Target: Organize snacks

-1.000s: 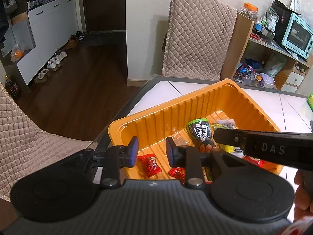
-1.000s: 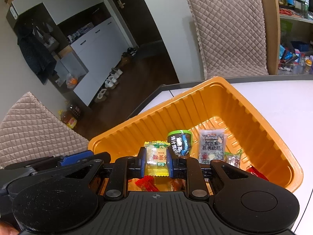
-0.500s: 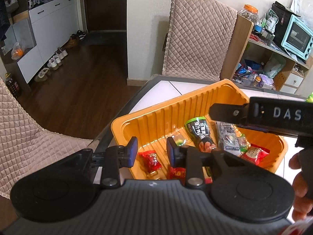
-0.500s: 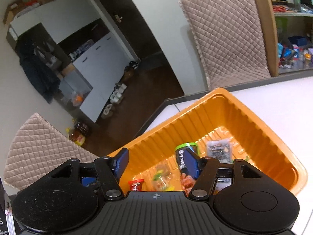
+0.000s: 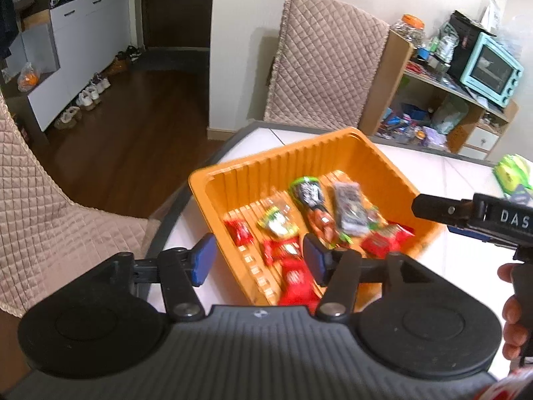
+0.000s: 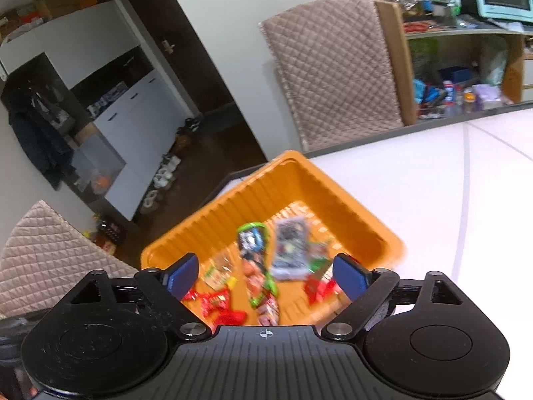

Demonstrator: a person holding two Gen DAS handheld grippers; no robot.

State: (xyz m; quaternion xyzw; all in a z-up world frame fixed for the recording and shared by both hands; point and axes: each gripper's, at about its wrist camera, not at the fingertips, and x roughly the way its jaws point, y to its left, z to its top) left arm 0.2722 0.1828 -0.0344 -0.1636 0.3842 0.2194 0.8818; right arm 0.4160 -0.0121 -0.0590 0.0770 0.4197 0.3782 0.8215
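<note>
1. The snacks [image 5: 313,220] lie loose on the floor of the orange tray [image 5: 253,170], which sits at the table's corner.
2. The green-topped packet [image 6: 255,253] runs lengthwise away from both grippers, mid-tray.
3. The left gripper [image 5: 260,260] hangs above the tray's near edge, jaws opening, nothing between them.
4. The right gripper [image 6: 265,275], also near, is opening wider and empty.

- Your left gripper [image 5: 260,260] points steeply downward, its jaws opening with nothing between the blue pads.
- Your right gripper [image 6: 266,275] also tilts down, jaws opening wide and empty.
- Your right hand [image 5: 514,313] wraps its handle at the far right.
</note>
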